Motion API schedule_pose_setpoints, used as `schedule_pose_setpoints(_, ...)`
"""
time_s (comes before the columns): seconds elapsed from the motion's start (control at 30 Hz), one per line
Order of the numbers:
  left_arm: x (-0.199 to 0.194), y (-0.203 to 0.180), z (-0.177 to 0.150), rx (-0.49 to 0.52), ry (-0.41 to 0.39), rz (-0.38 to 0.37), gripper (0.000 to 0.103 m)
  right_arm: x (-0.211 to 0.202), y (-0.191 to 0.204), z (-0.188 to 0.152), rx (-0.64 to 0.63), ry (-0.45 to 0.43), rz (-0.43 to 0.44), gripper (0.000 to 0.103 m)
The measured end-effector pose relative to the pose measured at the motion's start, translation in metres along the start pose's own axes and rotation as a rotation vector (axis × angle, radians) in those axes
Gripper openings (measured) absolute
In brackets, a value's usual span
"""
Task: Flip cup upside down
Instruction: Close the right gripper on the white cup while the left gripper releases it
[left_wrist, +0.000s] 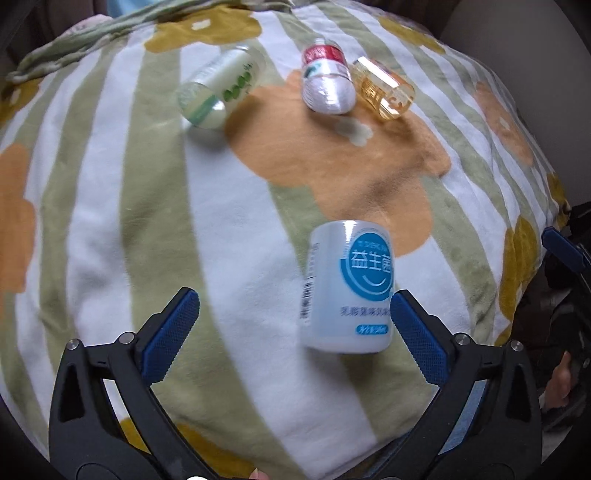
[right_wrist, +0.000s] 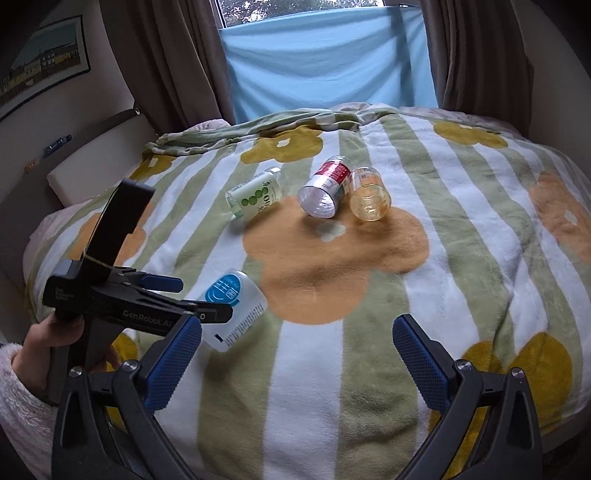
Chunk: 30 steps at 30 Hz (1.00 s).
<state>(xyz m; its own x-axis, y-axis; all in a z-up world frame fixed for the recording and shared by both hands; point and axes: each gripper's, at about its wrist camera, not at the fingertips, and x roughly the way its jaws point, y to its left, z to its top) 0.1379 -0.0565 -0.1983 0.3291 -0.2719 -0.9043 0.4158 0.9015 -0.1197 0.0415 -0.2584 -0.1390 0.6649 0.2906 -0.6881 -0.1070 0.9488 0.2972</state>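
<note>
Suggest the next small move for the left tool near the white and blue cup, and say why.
Probably ease the left tool forward and a bit rightward to centre the white and blue cup between its pads. It is open and the cup sits close to the right-hand pad, not gripped. The right tool is open over bare blanket.

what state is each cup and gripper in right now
white and blue cup: tilted on the blanket, between the open left fingers, not gripped
green-dot cup: lying on its side
red-label cup: on its side, touching the amber cup
amber cup: on its side
left gripper: open
right gripper: open, holding nothing
</note>
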Motion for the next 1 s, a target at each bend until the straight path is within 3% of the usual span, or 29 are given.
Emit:
schedule_pose_setpoints(0.17, -0.055, 0.033, -0.022, -0.04, -0.137, 0.129, 0.103, 0.036, 0.005, 0.024, 0.106, 0.16, 0.135, 0.103)
schedule_pose_setpoints(0.27, -0.071, 0.052, -0.039, -0.097, -0.177, 0.115, 0.103, 0.071, 0.011, 0.026, 0.15, 0.288, 0.185, 0.103)
schedule_pose_setpoints(0.43, -0.076, 0.073, -0.063, -0.165, -0.194, 0.08, 0.103, 0.115, 0.019, 0.018, 0.185, 0.421, 0.168, 0.103)
schedule_pose_setpoints(0.5, -0.074, 0.076, -0.07, -0.177, -0.199, 0.082, 0.103, 0.128, 0.016, 0.016, 0.239, 0.462, 0.199, 0.091)
schedule_pose_setpoints(0.67, -0.073, 0.081, -0.076, -0.178, -0.204, 0.074, 0.103, 0.149, 0.004, 0.009, 0.367, 0.509, 0.254, 0.077)
schedule_pose_setpoints(0.77, -0.077, 0.082, -0.075, -0.177, -0.217, 0.075, 0.103, 0.153, 0.003, 0.005, 0.405, 0.521, 0.327, 0.063)
schedule_pose_setpoints(0.9, -0.081, 0.086, -0.075, -0.194, -0.234, 0.058, 0.103, 0.147, 0.016, 0.018, 0.253, 0.533, 0.279, 0.062)
schedule_pose_setpoints(1.0, -0.08, 0.089, -0.076, -0.201, -0.234, 0.049, 0.103, 0.136, 0.036, 0.037, -0.046, 0.535, 0.149, 0.062)
